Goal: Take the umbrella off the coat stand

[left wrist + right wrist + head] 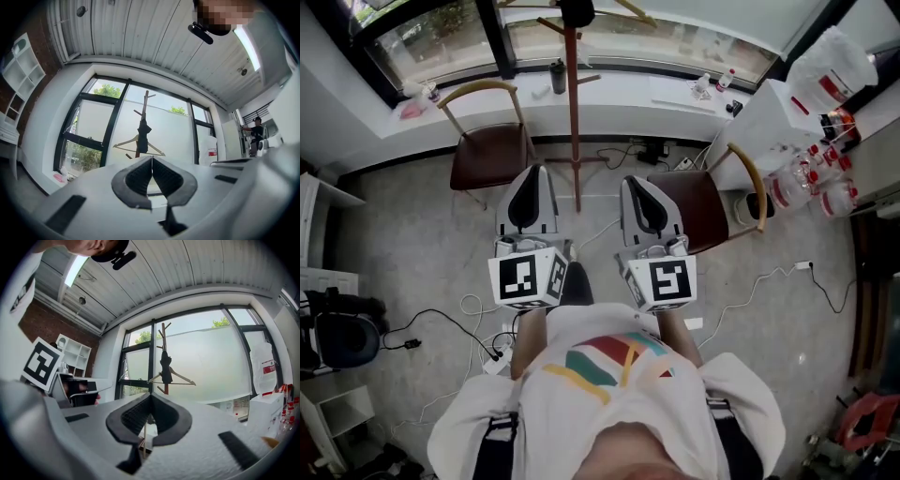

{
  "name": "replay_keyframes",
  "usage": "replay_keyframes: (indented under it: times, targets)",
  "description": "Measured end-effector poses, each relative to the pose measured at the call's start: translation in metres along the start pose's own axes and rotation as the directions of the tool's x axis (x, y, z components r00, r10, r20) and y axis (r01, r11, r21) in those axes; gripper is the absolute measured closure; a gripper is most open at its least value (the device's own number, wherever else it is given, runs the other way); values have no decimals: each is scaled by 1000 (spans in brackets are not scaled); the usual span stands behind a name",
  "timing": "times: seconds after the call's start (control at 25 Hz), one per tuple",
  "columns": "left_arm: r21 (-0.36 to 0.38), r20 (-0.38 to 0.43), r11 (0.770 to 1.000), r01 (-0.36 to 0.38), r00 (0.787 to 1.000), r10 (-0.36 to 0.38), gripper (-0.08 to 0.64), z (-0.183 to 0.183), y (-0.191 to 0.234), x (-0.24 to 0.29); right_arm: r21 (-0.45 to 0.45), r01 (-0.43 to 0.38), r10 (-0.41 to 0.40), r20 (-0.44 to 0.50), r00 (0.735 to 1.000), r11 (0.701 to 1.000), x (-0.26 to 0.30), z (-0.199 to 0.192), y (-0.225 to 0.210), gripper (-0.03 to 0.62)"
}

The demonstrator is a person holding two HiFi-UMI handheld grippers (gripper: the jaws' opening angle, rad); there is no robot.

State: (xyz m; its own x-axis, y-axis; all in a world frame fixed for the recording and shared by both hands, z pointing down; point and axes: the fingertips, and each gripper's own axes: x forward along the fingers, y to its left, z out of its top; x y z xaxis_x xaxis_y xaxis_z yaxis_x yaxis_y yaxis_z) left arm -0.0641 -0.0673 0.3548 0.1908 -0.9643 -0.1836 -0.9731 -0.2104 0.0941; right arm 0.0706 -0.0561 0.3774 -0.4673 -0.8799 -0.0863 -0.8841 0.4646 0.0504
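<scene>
black umbrella hangs on the coat stand

it is folded, high up before the window, beside a hanger. left gripper and right gripper both have jaws pressed together, empty, well apart from it.

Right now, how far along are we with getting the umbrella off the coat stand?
Nothing done yet: the umbrella hangs on the coat stand. In hand: nothing; the left gripper and right gripper are shut, empty, short of the stand. Left: approach, grasp the umbrella, lift it off.
</scene>
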Motion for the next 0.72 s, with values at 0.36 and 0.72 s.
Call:
replay_keyframes:
  times: [0.36, 0.72]
  targets:
    - [-1, 18, 997, 81, 997, -81, 554, 13, 51, 96, 29, 22, -23, 35, 999, 999, 110, 21, -12, 592]
    - [-5, 27, 989, 150, 988, -150, 554, 28, 100, 176, 37, 49, -51, 50, 997, 998, 197, 37, -15, 592]
